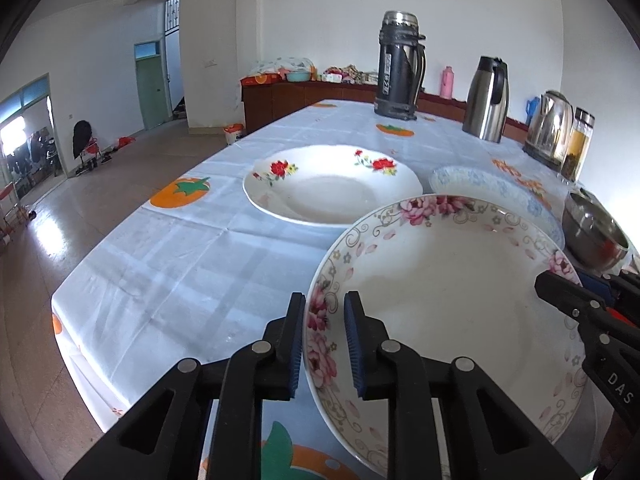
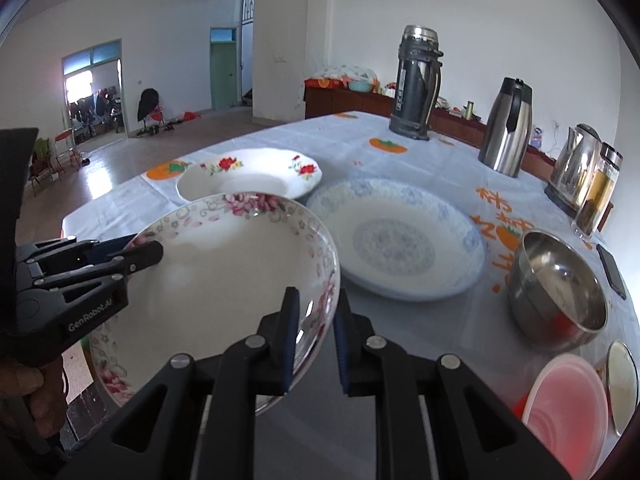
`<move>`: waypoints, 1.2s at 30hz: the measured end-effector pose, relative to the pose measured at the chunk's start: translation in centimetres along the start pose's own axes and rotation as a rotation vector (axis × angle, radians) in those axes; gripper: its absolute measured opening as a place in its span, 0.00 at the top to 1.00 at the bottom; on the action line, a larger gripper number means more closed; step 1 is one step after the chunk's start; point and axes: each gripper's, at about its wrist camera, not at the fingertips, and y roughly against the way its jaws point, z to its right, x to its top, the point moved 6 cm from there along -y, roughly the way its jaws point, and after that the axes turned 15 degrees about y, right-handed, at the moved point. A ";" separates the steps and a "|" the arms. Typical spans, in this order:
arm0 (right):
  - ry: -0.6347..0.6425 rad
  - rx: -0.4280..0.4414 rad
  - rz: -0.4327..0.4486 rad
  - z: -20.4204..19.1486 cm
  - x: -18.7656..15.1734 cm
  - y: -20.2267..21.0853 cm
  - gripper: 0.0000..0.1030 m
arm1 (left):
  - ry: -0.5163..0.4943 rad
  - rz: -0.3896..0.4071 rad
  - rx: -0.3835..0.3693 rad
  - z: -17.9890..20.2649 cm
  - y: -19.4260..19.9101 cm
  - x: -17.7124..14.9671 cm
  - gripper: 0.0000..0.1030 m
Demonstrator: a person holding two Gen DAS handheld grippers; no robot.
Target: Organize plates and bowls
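A pink-flowered plate (image 1: 448, 300) is held above the table by both grippers. My left gripper (image 1: 325, 344) is shut on its left rim. My right gripper (image 2: 316, 344) is shut on its right rim (image 2: 316, 308). The plate (image 2: 224, 280) tilts slightly. Each gripper shows in the other's view: the right one (image 1: 560, 292), the left one (image 2: 148, 252). A red-rose plate (image 1: 332, 184) lies further back on the table; it also shows in the right wrist view (image 2: 248, 178). A blue-patterned plate (image 2: 396, 240) lies to its right, partly hidden in the left wrist view (image 1: 492, 188). A steel bowl (image 2: 560, 288) sits right of that.
A tall black thermos (image 1: 400, 64), a steel jug (image 1: 486, 98), a kettle (image 1: 550, 128) and a glass jar (image 1: 578, 144) stand along the table's far side. A pink plastic bowl (image 2: 568, 408), a small white dish (image 2: 622, 384) and a phone (image 2: 612, 270) lie at the right. The table's left edge (image 1: 132, 216) drops to the floor.
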 end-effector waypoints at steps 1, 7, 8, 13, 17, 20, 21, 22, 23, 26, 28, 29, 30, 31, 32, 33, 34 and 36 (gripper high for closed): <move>-0.007 0.007 0.002 0.1 0.2 -0.1 0.84 | 0.004 0.005 0.001 0.0 0.0 0.2 0.80; -0.004 0.004 0.017 0.8 1.4 -0.3 0.84 | 0.002 0.017 0.001 0.5 -0.3 1.4 0.80; -0.003 -0.001 0.020 1.0 1.6 -0.3 0.84 | 0.002 0.020 0.001 0.7 -0.5 1.6 0.80; -0.004 -0.026 0.051 1.8 3.0 -0.5 0.84 | -0.004 0.046 0.008 1.3 -0.9 3.0 0.80; -0.011 -0.054 0.074 2.6 3.8 -0.9 0.84 | -0.008 0.065 0.012 1.9 -1.2 4.0 0.80; -0.017 -0.073 0.085 3.0 4.3 -1.2 0.84 | -0.013 0.079 0.018 2.3 -1.5 4.7 0.80; -0.019 -0.080 0.089 3.1 4.4 -1.4 0.84 | -0.017 0.084 0.021 2.4 -1.6 5.0 0.80; -0.023 -0.083 0.091 3.3 4.5 -1.5 0.84 | -0.018 0.088 0.022 2.6 -1.7 5.2 0.80; -0.028 -0.087 0.093 3.4 4.5 -1.6 0.84 | -0.022 0.094 0.022 2.8 -1.8 5.5 0.80; -0.048 -0.106 0.097 4.0 4.5 -2.0 0.84 | -0.039 0.108 0.027 3.4 -2.3 6.0 0.80; -0.062 -0.111 0.096 4.4 4.4 -2.4 0.84 | -0.041 0.107 0.024 3.6 -2.7 6.4 0.80; -0.067 -0.114 0.095 4.5 4.4 -2.6 0.84 | -0.043 0.109 0.024 3.8 -2.9 6.6 0.80; -0.072 -0.116 0.093 4.7 4.3 -2.8 0.84 | -0.046 0.111 0.023 4.0 -3.1 6.8 0.80; -0.080 -0.118 0.090 4.9 4.2 -3.0 0.84 | -0.051 0.113 0.021 4.3 -3.3 7.1 0.80; -0.087 -0.120 0.088 5.0 4.1 -3.1 0.84 | -0.054 0.114 0.018 4.5 -3.5 7.2 0.80; -0.095 -0.126 0.088 5.3 4.0 -3.3 0.84 | -0.058 0.113 0.016 4.7 -3.7 7.3 0.80; -0.100 -0.133 0.086 5.5 4.0 -3.4 0.84 | -0.065 0.112 0.011 5.1 -3.9 7.5 0.80; -0.121 -0.134 0.082 6.1 3.8 -3.7 0.84 | -0.077 0.114 0.010 5.5 -4.3 7.8 0.80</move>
